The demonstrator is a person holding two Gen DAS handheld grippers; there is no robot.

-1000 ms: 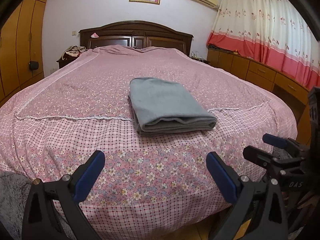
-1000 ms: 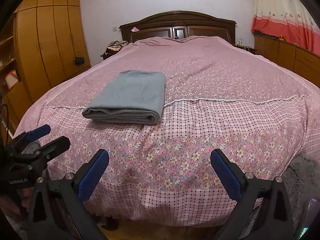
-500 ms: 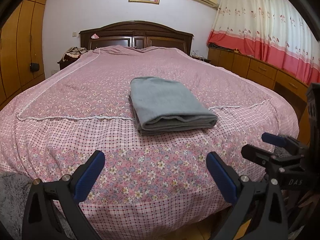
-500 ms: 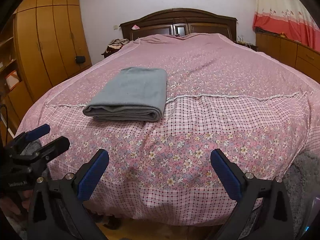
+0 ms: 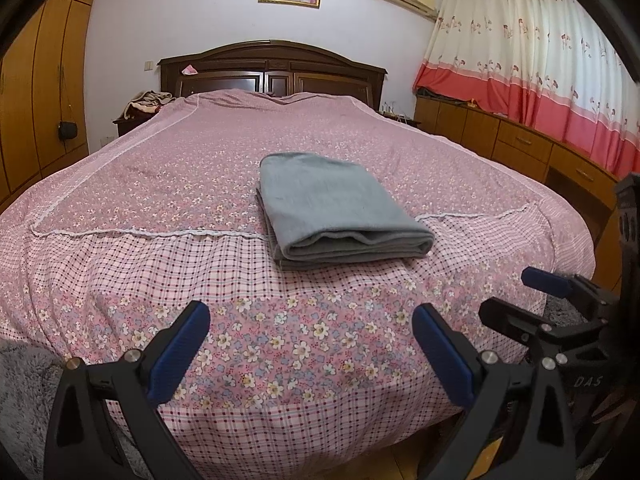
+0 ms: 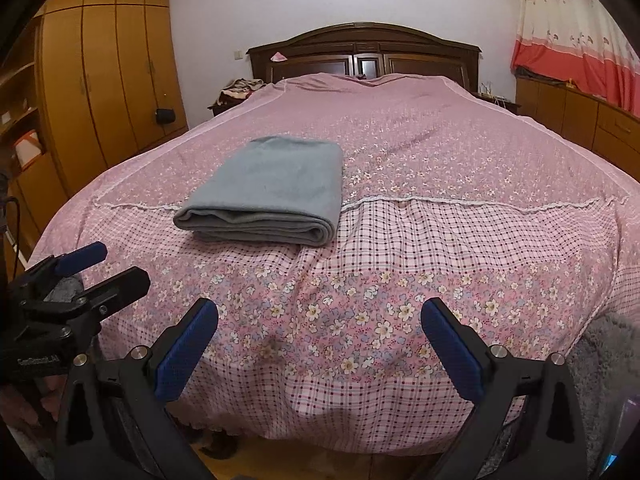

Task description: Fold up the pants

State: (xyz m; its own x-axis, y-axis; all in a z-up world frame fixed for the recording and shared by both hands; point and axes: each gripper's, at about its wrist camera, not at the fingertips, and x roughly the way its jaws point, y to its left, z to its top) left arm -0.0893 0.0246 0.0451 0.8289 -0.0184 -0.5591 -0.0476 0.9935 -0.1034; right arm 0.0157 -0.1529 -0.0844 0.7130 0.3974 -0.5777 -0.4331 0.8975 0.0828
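Pants (image 5: 336, 208), grey and of soft, matte, fleece-like cloth, lie folded into a thick rectangular stack on the bed (image 5: 120, 264); the near edge shows several rounded layers stacked one on another, the top face is flat and smooth; in the right wrist view the same stack (image 6: 276, 188) sits left of centre, straddling the white lace seam (image 6: 480, 202) that crosses the bedspread. Bedspread cloth is thin cotton in pink; small floral print on the far part, check pattern below the seam, a band of larger flowers near the foot, slight wrinkles throughout.

Left gripper (image 5: 310, 336) is spread wide with nothing between its fingers (image 5: 180, 348); the pads are blue and finely ribbed, mounted on black angular plastic arms with metal screw heads; it hangs over the foot of the bed, well apart from the pants. Right gripper (image 6: 320, 336) is likewise spread wide and holds nothing; it is of the same build; it also sits at the foot edge, clear of the stack. Each gripper appears at the edge of the other's view.

Headboard (image 5: 272, 68) is dark polished wood with an arched top; wardrobe (image 6: 108, 80) is orange-brown wood with flat panelled doors; curtain (image 5: 540, 80) is cream with a red lower band, hanging in soft pleats; grey plush fabric (image 6: 608, 364) shows at the lower right of the right wrist view.
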